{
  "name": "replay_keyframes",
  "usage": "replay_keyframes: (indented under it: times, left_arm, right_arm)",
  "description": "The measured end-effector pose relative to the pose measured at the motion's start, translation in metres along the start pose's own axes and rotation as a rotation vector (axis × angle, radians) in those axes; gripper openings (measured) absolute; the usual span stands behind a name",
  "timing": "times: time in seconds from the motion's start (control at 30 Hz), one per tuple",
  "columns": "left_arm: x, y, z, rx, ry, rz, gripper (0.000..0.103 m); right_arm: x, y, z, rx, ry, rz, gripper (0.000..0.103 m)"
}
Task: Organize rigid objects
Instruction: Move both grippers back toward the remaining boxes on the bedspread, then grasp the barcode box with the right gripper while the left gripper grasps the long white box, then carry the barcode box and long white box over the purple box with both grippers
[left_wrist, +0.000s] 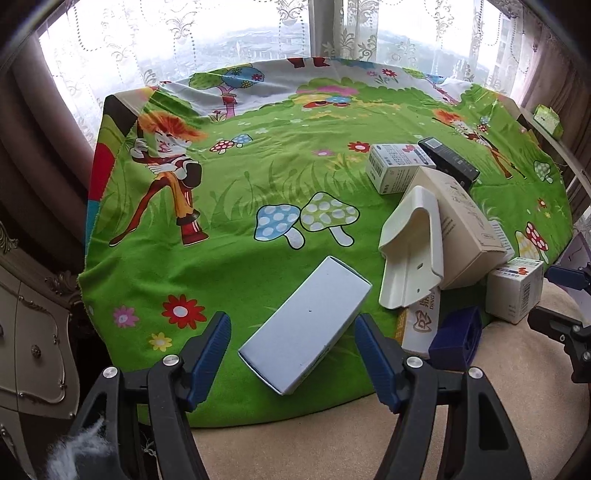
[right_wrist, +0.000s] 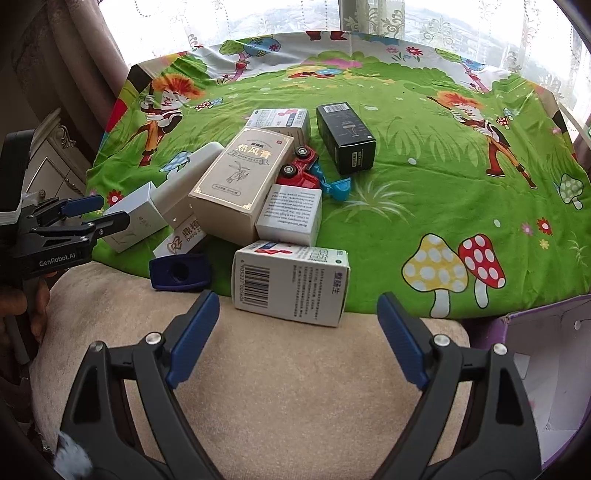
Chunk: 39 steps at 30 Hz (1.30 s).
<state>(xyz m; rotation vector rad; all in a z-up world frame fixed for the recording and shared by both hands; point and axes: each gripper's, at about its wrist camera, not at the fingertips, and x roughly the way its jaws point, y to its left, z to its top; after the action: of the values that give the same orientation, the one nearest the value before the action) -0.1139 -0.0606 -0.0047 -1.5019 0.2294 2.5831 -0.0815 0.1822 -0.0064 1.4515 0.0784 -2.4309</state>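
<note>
While both grippers' fingers stand apart and empty, the left gripper (left_wrist: 293, 356) straddles a pale blue box (left_wrist: 306, 325) at the desk's (left_wrist: 240, 177) near edge, where a skewed closing could spin it off.

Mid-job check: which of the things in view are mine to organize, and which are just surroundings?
To organize: pale blue box, beige box, black box, barcode box, red toy car, navy plastic piece.

Surroundings: cartoon cloth, lace curtains, purple carton, carved cabinet.

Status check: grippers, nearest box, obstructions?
Left gripper open, over pale blue box. Right gripper open, empty. Barcode box ahead; nothing blocking.
</note>
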Motion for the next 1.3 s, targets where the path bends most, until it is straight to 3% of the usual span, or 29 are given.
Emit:
replay_keyframes:
  times: [0.27, 0.4, 0.5, 0.73, 1.1, 1.3]
  left_arm:
    - [0.014, -0.003, -0.001, 0.033, 0.038, -0.013, 0.069]
    - [0.013, -0.006, -0.003, 0.047, 0.030, -0.015, 0.057]
    - [0.009, -0.008, -0.005, 0.056, 0.028, -0.022, 0.051]
    - [-0.003, 0.000, -0.015, -0.016, 0.014, -0.050, 0.037]
    - [-0.051, 0.003, -0.037, -0.152, -0.105, -0.096, 0.037]
    - [-0.078, -0.016, -0.049, -0.180, -0.188, -0.195, 0.037]
  right_arm:
    - [0.018, 0.009, 0.012, -0.009, 0.033, -0.022, 0.090]
    - [0.024, 0.010, 0.013, -0.007, 0.053, -0.040, 0.089]
    - [0.025, 0.008, 0.012, -0.004, 0.056, -0.035, 0.075]
    - [0.017, 0.010, 0.006, -0.017, 0.032, -0.034, 0.075]
    - [-0.017, 0.013, -0.009, -0.048, -0.091, -0.076, 0.075]
    - [-0.037, 0.007, -0.023, -0.033, -0.137, -0.078, 0.075]
